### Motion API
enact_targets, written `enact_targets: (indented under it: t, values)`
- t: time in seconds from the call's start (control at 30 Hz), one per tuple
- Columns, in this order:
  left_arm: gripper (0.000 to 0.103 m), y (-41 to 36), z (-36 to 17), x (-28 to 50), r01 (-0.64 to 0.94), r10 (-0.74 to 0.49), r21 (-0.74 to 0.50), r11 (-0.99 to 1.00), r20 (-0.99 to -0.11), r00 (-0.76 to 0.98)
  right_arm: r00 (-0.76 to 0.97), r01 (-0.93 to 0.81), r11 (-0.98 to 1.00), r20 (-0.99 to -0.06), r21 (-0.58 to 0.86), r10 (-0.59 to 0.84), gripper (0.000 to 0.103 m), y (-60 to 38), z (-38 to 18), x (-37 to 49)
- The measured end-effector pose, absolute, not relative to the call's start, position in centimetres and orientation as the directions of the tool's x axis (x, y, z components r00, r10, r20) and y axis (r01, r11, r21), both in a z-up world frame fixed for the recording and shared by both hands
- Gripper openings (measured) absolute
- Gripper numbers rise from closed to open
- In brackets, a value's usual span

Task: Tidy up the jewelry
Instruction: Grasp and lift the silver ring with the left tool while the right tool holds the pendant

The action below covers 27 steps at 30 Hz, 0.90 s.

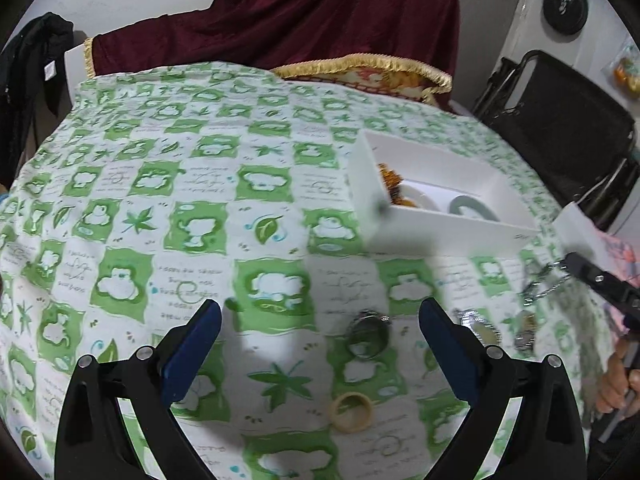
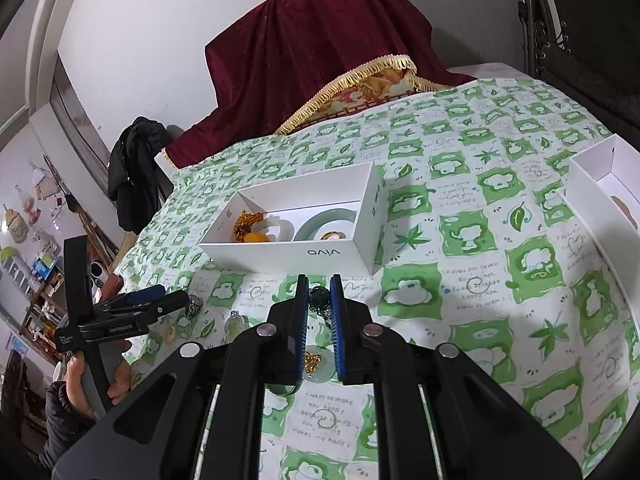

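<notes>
Left wrist view: the left gripper (image 1: 320, 316) hovers low over a desk (image 1: 132, 184) draped in a soft white cloth printed with green leaves and clouds. Its blue-padded fingers (image 1: 192, 352) stand wide apart, holding nothing. Between them lie a dark oval metal ring (image 1: 367, 338) and, nearer the camera, a smooth cream band ring (image 1: 351, 412), seemingly spread out flat for picking one at a time. To the right lies a small silvery pendant (image 1: 478, 326). Further back stands a white cardboard box (image 1: 424, 228), open-topped, already holding amber beads (image 1: 394, 184) and a pale green bangle (image 1: 472, 208). The right gripper (image 1: 568, 264) enters at the right edge with a thin chain (image 1: 540, 284) dangling at its tip.

Right wrist view: the right gripper (image 2: 319, 296) has its fingers drawn nearly together on a dark filigree bead pendant (image 2: 319, 298) with its cord, apparently lifted clear of the cloth for carrying to the box. Below it on the cloth rests a round jade disc with a gold centre (image 2: 314, 364). The white cardboard box (image 2: 288, 252) sits just ahead, printed lettering on its wall; a second white tray (image 2: 588, 200) lies well apart to the right. The left gripper (image 2: 160, 300) shows at the left.
</notes>
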<state>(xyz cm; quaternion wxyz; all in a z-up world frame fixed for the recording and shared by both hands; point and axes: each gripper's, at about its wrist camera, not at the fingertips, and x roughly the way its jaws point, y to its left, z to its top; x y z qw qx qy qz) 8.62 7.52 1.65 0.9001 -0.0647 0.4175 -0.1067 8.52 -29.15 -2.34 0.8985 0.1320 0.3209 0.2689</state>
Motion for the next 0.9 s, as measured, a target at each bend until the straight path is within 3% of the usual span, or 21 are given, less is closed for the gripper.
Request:
enact_targets:
  t: [0.13,0.23,0.33,0.4,0.47,0.9]
  values:
    - [0.099,6.0,1.1,8.6,0.183,-0.247,-0.170,0.968,-0.759,0.602,0.646,-0.398,0.820,-0.509,0.412,0.569,0.010,-29.1,-2.5,8.6]
    - [0.084,4.9,0.6,8.5,0.197,-0.190,-0.086,0.977,-0.775,0.603,0.645,-0.398,0.820,-0.511,0.411,0.569,0.010,-29.0,-2.5,8.6]
    - [0.061,3.8,0.4,8.5,0.231,-0.165,-0.025,0.973,-0.774,0.611,0.644,-0.398,0.820,-0.511,0.411,0.569,0.010,-29.0,-2.5,8.6]
    - [0.032,3.3,0.5,8.2,0.264,-0.182,-0.019,0.964,-0.770,0.612,0.643,-0.399,0.821,-0.513,0.409,0.568,0.010,-28.9,-2.5,8.6]
    - [0.025,3.2,0.5,8.0,0.278,-0.189,-0.015,0.961,-0.768,0.612,0.643,-0.400,0.821,-0.513,0.408,0.569,0.010,-28.8,-2.6,8.5]
    - [0.023,3.5,1.9,6.9,0.275,-0.229,-0.059,0.960,-0.732,0.642,0.656,-0.392,0.818,-0.495,0.421,0.570,0.010,-29.4,-2.3,8.4]
